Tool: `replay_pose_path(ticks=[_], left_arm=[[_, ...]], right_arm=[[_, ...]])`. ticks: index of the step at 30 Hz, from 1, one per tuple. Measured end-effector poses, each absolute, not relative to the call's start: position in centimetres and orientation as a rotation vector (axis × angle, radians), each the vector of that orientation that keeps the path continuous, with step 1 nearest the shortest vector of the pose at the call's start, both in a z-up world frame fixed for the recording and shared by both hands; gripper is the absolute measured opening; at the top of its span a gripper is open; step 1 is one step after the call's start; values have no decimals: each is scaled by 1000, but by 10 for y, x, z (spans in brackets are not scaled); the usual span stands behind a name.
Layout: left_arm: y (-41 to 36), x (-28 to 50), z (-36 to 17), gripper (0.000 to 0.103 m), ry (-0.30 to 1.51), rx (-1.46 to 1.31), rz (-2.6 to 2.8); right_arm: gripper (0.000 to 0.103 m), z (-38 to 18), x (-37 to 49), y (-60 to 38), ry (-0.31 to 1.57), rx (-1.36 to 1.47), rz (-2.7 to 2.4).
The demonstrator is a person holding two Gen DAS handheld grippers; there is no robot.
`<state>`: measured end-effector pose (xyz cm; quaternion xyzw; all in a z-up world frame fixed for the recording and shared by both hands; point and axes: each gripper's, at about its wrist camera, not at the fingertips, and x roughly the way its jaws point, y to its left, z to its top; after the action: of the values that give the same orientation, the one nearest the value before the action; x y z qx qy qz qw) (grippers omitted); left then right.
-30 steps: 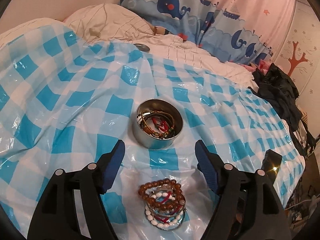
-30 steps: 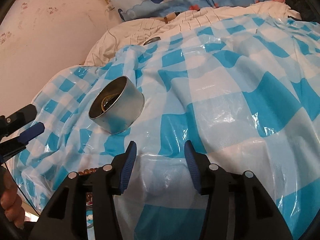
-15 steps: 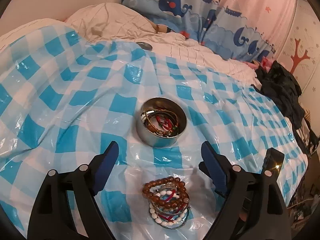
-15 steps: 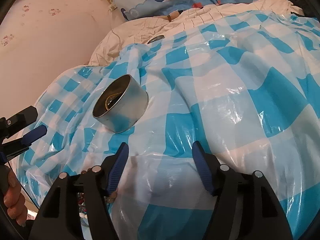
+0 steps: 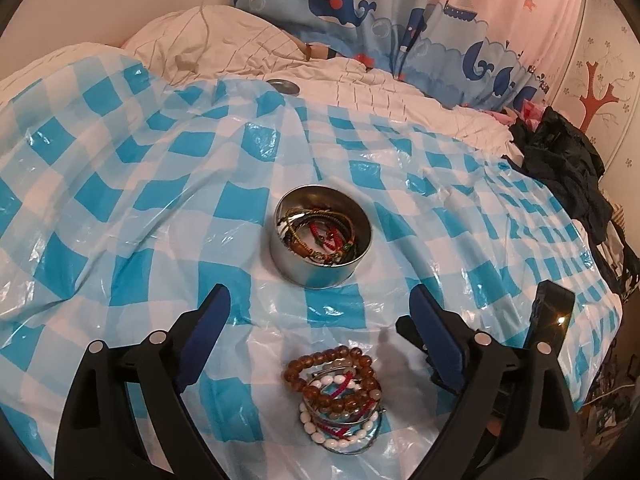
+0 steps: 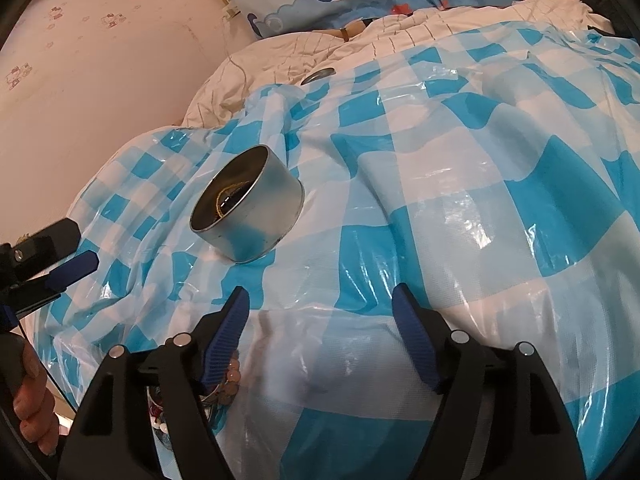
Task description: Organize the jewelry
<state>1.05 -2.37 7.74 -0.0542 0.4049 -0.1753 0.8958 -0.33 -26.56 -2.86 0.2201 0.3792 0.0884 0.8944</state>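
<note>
A round metal tin (image 5: 320,240) with several cord bracelets inside stands on the blue-and-white checked plastic sheet (image 5: 120,200). A pile of beaded bracelets (image 5: 340,396), brown and white beads, lies on the sheet nearer to me. My left gripper (image 5: 318,294) hangs above that pile, jaws opening wide, its pads touching nothing. My right gripper (image 6: 320,296) is to the right of the tin (image 6: 248,216), jaws opening too, with only sheet between them. Its left finger hides most of the pile (image 6: 228,384). The left gripper (image 6: 60,256) shows at the right wrist view's left edge.
The sheet covers a rumpled bed. A round metal lid (image 5: 284,87) lies on the white bedding beyond it. Whale-print fabric (image 5: 360,8) hangs at the back. Dark clothes (image 5: 560,168) are heaped at the right edge. A hand (image 6: 32,400) holds the left gripper's handle.
Both grippers' jaws have spread wider. The tin and the bead pile lie where they were, and neither hand has shifted noticeably.
</note>
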Motion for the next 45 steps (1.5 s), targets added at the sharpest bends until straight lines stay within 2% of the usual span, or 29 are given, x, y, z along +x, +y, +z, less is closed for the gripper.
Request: replay_pose_path(ticks=[4, 6, 7, 15, 17, 25, 33, 35, 36, 37, 38, 45], left_arm=[[-15, 14, 72, 87, 854, -88, -363], [-9, 16, 71, 87, 859, -86, -354], [-5, 17, 69, 87, 864, -90, -349], [20, 38, 45, 87, 938, -137, -307], [16, 37, 41, 87, 946, -127, -328], [-7, 23, 11, 86, 1006, -52, -399], [-24, 17, -4, 51, 1040, -2, -417], [-28, 15, -7, 33, 1039, 25, -401], [-30, 15, -7, 27, 1039, 33, -406], [-31, 14, -6, 14, 1040, 36, -418], [-32, 14, -4, 10, 1034, 42, -417], [-9, 20, 18, 10, 991, -103, -446]], right_arm=[[76, -30, 1, -259, 815, 424, 171], [88, -30, 6, -249, 839, 367, 171], [90, -29, 7, -244, 846, 344, 184], [90, -22, 5, -262, 847, 468, 177], [90, -13, 5, -269, 832, 546, 186], [90, 13, -1, -272, 799, 539, 212], [90, 6, 1, -267, 828, 541, 219], [90, 5, 1, -266, 831, 540, 222], [90, 4, 1, -265, 833, 540, 222], [90, 4, 1, -264, 834, 538, 223], [90, 4, 1, -264, 836, 537, 224], [90, 2, 2, -260, 849, 516, 236]])
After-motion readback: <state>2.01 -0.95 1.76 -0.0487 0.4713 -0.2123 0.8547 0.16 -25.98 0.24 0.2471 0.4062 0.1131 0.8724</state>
